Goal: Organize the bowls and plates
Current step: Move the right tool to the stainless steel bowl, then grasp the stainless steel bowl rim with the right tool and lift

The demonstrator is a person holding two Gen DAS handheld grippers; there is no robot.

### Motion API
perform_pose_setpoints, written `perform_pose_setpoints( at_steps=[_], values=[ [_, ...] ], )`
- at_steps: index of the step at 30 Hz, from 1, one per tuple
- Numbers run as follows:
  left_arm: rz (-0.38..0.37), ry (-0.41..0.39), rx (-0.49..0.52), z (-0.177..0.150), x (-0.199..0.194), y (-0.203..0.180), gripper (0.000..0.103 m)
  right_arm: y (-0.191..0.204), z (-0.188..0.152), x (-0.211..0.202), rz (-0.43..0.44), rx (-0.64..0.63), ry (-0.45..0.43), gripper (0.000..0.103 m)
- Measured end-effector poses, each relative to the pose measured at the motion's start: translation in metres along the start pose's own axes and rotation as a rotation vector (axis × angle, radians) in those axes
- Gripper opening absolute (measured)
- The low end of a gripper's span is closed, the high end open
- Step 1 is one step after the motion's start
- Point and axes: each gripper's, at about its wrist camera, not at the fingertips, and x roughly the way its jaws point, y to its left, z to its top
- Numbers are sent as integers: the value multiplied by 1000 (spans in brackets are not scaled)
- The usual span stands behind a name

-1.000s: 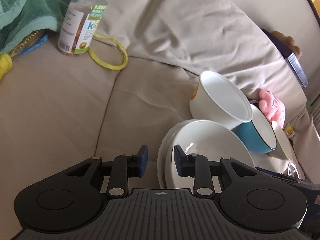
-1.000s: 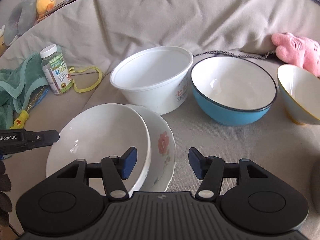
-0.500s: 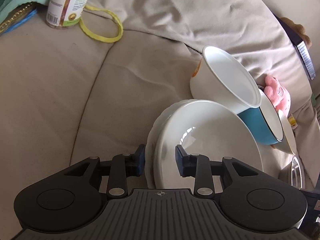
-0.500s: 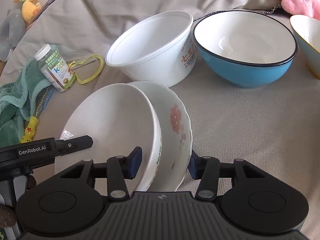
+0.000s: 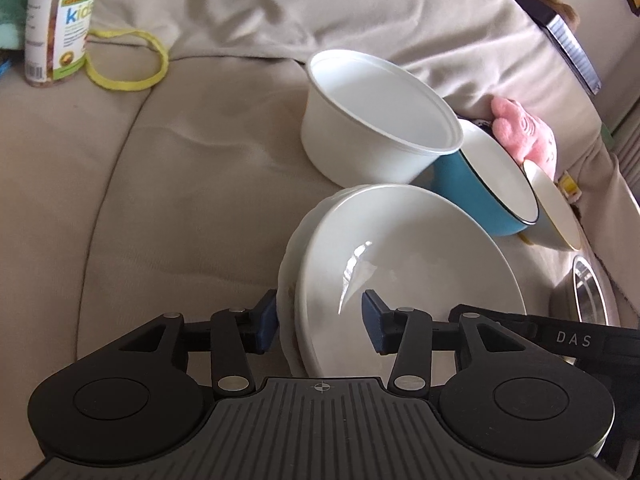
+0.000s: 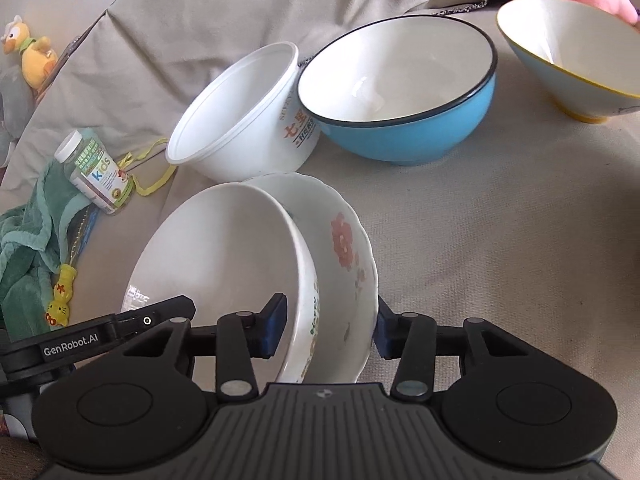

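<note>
A beige sofa cushion (image 6: 500, 240) carries everything. At its far side stand a blue bowl (image 6: 408, 136), a white plastic tub (image 6: 248, 136) leaning against it, and a pale cone-shaped bowl (image 6: 568, 64) far right. Nearer, two dishes are stacked and tipped on edge: a plain white plate (image 5: 408, 264) nested in a flowered plate (image 6: 344, 248).

The left gripper (image 5: 320, 322), a second ago narrow around the stack's rim, has just spread its tongs; they now stand wide, the rim between the pads and the inner pad clear of the plain plate. The right gripper (image 6: 330, 328) has just narrowed its tongs from the opposite side, and its pads now look closed on both plates' rim together.

That reads as a handover: the stack's weight is passing to the right gripper, freeing the left for the bowls. Far left sit a vitamin bottle (image 5: 56, 28) and a green towel (image 6: 28, 248).
</note>
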Motion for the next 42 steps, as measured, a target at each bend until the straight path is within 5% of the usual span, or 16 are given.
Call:
perform_pose_setpoints(
  at_steps=[5,8,11,14,17,22,29,33,38,42],
  values=[
    [77,-121,-11,5,-22,-10,45,-14,3,-57,13,-107,-143,55],
    [175,-298,-5,4,-51,-34,45,-26,6,-105,-30,-213,-276,61],
    [163,-387,40,4,-69,-74,45,-50,7,-143,-128,-285,-405,74],
    [39,-354,87,3,-62,-125,45,-82,10,-161,-270,-297,-450,76],
    [-77,-237,138,-5,-30,-181,45,-130,18,-172,-380,-222,-459,76],
    [-108,-78,249,-24,30,-259,45,-204,25,-170,-583,-99,-435,79],
    [-51,-35,263,-35,80,-305,45,-265,14,-163,-343,39,-450,87],
    [9,14,294,-38,101,-317,45,-274,12,-139,-324,97,-438,86],
    [22,68,296,-40,122,-319,45,-282,11,-124,-214,112,-399,65],
    [-8,118,273,-44,137,-322,43,-278,10,-124,-150,86,-384,36]
  ],
)
